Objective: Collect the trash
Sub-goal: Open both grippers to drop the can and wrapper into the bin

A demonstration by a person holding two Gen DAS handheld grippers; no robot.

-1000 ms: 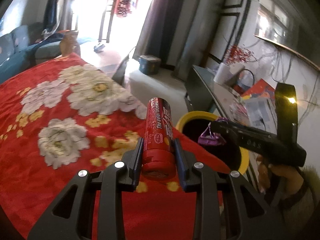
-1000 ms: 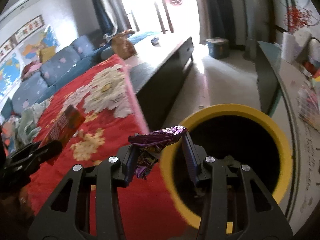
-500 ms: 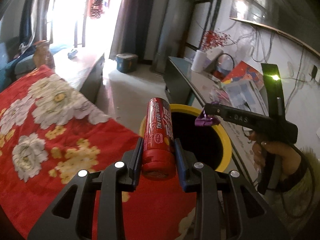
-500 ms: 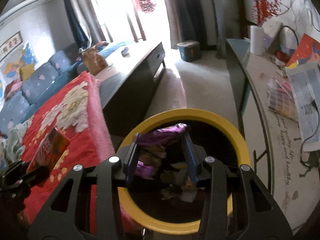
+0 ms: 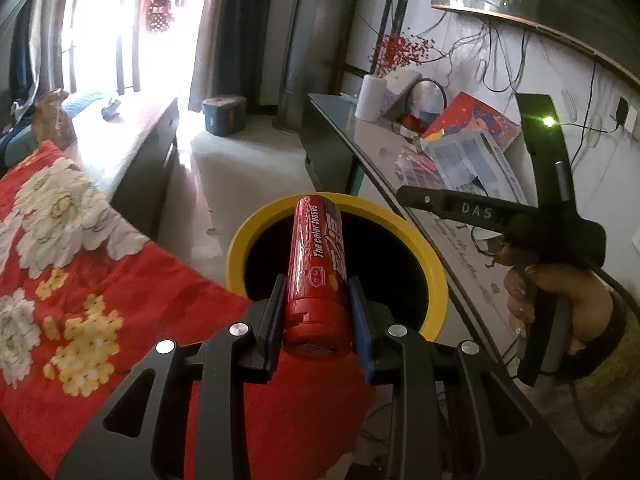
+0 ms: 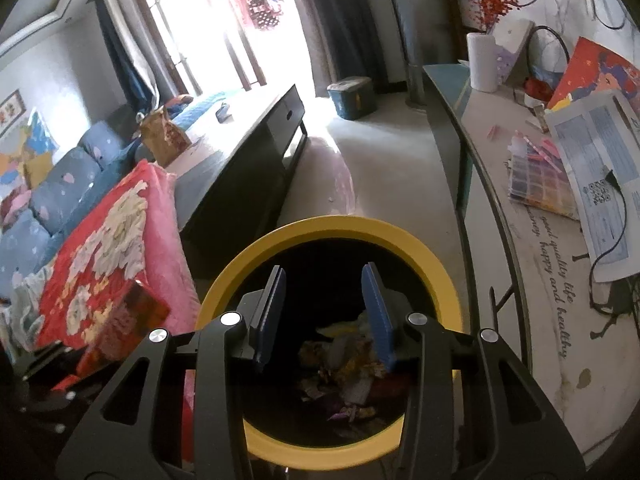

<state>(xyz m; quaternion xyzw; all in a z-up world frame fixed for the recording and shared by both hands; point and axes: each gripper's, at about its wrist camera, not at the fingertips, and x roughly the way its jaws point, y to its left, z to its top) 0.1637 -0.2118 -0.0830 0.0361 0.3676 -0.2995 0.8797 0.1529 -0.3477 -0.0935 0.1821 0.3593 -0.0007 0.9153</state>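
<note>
Between the left gripper jaws sits a clamped red tube, ahead of the yellow bin; the right gripper gapes empty above it. Next, I judge: release over the opening.

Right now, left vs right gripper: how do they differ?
The left gripper is shut on the red tube; the right gripper is open and holds nothing. The left gripper reaches the yellow bin from over the red blanket; the right gripper hangs squarely over the bin's opening, trash visible below. Both point at the bin.
</note>
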